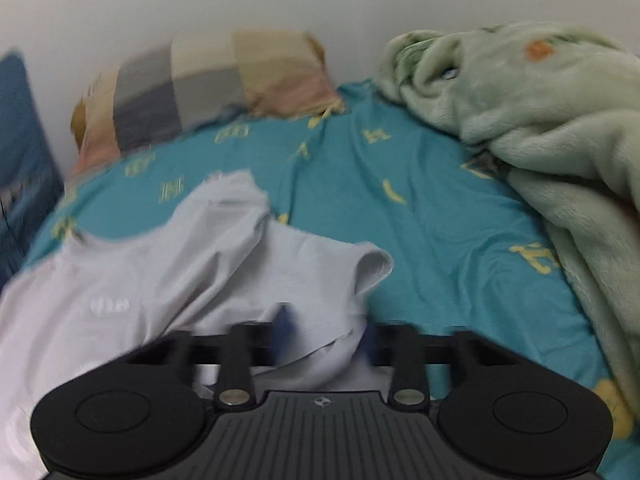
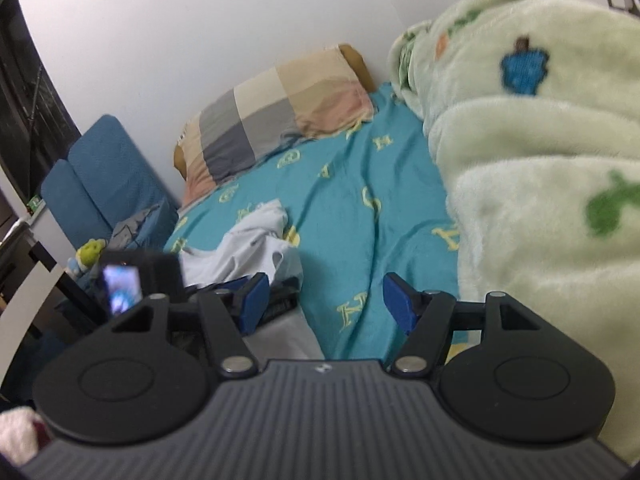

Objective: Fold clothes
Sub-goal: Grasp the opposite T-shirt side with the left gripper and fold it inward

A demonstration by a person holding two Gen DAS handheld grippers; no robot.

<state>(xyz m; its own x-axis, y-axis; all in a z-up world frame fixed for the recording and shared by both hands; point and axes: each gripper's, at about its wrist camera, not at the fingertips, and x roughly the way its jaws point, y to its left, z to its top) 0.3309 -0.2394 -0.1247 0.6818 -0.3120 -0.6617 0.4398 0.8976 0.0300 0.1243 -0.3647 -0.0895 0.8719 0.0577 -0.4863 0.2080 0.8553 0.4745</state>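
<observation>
A white T-shirt (image 1: 140,280) lies crumpled on the teal bed sheet (image 1: 440,220), with one short sleeve (image 1: 372,268) sticking out to the right. My left gripper (image 1: 326,332) has its blue fingers drawn in around a bunched fold of the shirt, which pulls up toward them; the view is blurred. In the right wrist view the same shirt (image 2: 256,240) shows at centre left, with the left gripper's body (image 2: 136,280) beside it. My right gripper (image 2: 326,304) hovers open over bare sheet (image 2: 340,200), to the right of the shirt, with nothing between its fingers.
A pale green fleece blanket (image 2: 540,180) is heaped along the bed's right side (image 1: 540,120). A checked pillow (image 2: 276,120) rests against the white wall at the head. Off the bed's left edge are a blue chair (image 2: 108,176) and a small green toy (image 2: 90,250).
</observation>
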